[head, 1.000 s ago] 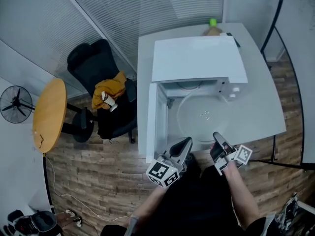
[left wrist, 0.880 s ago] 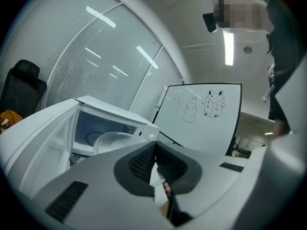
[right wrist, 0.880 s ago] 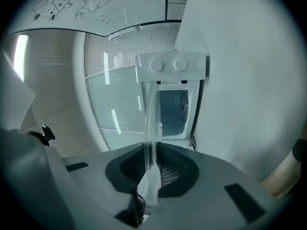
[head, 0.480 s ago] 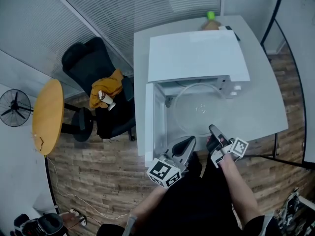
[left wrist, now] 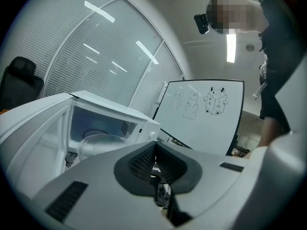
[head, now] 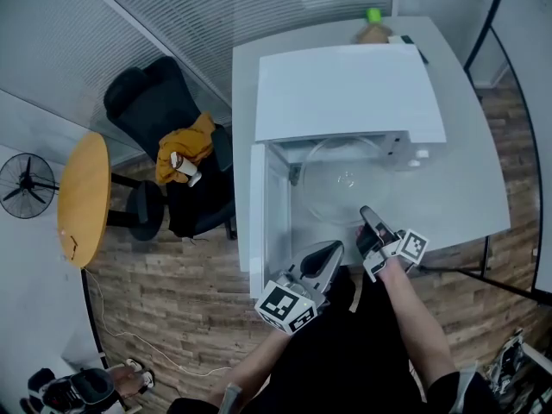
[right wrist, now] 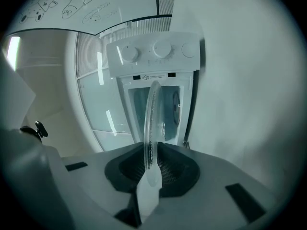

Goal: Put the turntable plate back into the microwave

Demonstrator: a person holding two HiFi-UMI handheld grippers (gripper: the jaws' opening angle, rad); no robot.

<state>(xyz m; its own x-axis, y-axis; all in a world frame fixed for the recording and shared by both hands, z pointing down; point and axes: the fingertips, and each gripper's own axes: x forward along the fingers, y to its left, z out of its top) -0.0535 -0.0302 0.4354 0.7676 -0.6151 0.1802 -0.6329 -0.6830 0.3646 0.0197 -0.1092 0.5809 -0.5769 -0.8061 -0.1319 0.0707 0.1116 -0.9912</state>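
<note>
Bright even daylight, ceiling strip glare, fisheye-bent edges, dark vignetted corners, perhaps slightly soft.

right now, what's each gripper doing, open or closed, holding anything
Left gripper: fingers closed, nothing between them.
Right gripper: fingers closed on the edge of the glass turntable plate.

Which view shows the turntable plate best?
Head view: the turntable plate shows nearly its whole round outline at the microwave mouth. Right gripper view has it edge-on in the right tool; left gripper view catches part.
</note>
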